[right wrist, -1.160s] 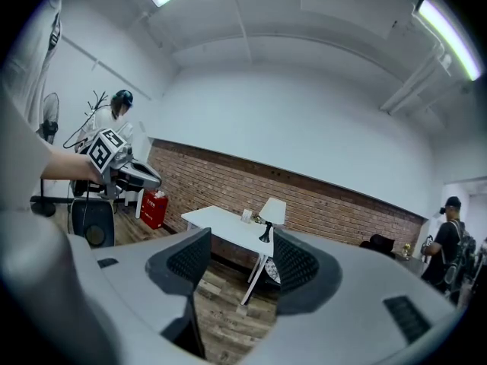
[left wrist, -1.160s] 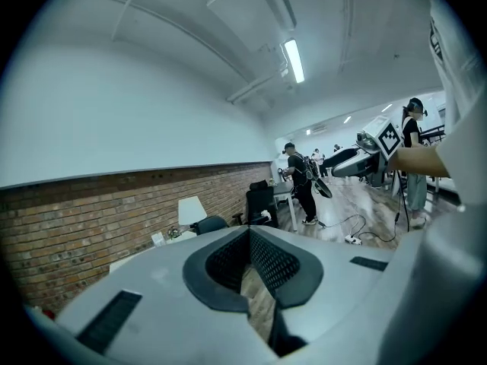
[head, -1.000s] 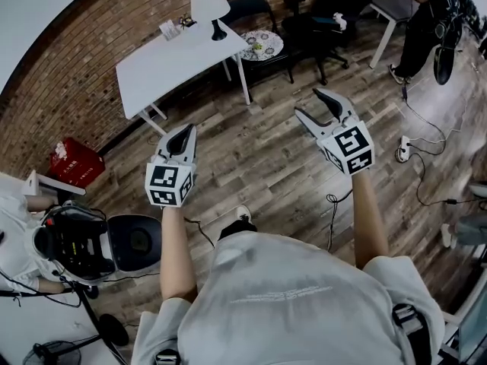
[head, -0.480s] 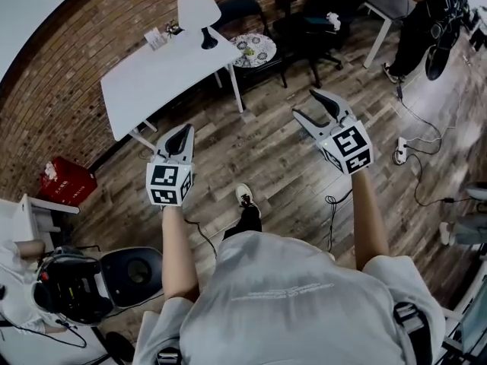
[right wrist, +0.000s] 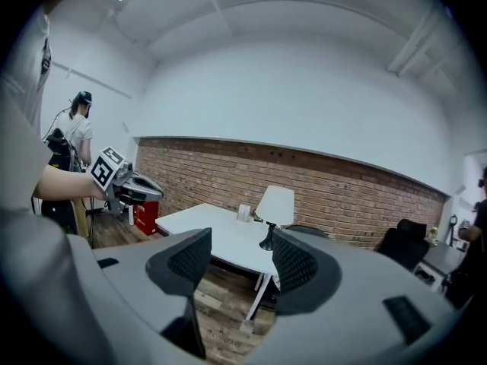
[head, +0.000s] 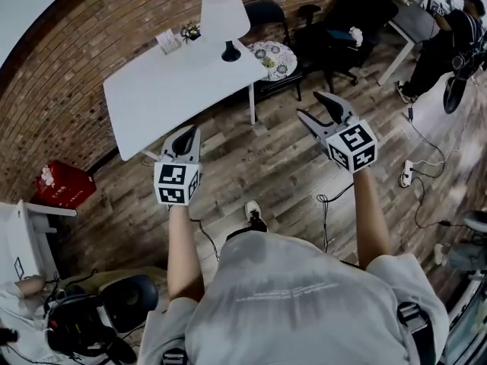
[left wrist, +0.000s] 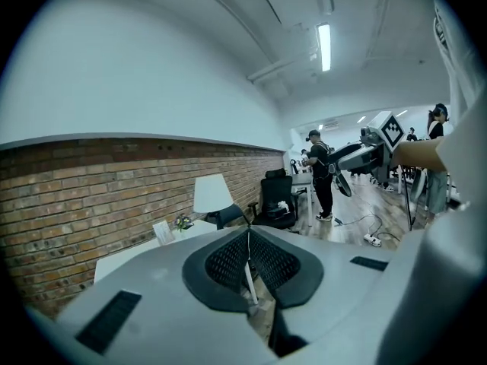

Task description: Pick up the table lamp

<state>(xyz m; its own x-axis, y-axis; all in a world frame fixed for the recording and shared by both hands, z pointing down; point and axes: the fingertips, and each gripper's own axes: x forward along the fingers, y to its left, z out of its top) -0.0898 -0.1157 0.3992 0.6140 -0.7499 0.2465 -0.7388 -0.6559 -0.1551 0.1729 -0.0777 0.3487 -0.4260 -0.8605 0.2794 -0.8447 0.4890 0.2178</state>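
A lamp (head: 225,21) stands on the desk's (head: 167,90) far right corner. A card (head: 167,41) and a small plant (head: 190,31) sit just left of it. A chair (head: 266,14) stands right of the desk.

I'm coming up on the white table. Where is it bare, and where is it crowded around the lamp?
The table is bare across its near half, from the left end to the table lamp. It is crowded along the far edge by the brick wall: a card and a small plant stand left of the lamp.
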